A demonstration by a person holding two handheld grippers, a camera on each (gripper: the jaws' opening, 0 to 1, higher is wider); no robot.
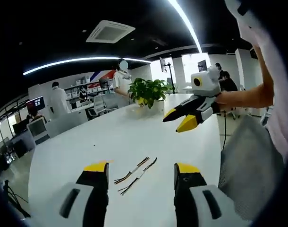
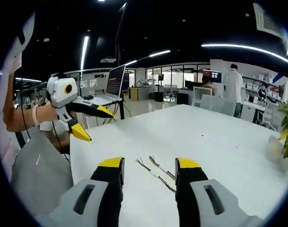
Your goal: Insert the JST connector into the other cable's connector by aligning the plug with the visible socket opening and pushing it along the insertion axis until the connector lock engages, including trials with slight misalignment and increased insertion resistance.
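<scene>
Two thin multi-coloured cables lie side by side on the white table (image 1: pixel 134 132): one cable (image 1: pixel 131 171) nearer the left jaw, the other cable (image 1: pixel 140 177) beside it. In the right gripper view the same pair shows as one cable (image 2: pixel 162 169) and the other cable (image 2: pixel 151 174). Their connectors are too small to make out. My left gripper (image 1: pixel 141 169) is open above the table just short of the cables, with nothing between its jaws. My right gripper (image 2: pixel 148 164) is open too, also empty. Each gripper appears in the other's view, held up in a hand: right gripper (image 1: pixel 182 119), left gripper (image 2: pixel 89 123).
A potted green plant (image 1: pixel 148 92) stands at the table's far end. An open laptop (image 2: pixel 111 87) sits on a desk beyond the table's corner. People in white coats stand by desks and shelves in the background. A grey-clothed lap (image 1: pixel 250 161) lies beside the table's edge.
</scene>
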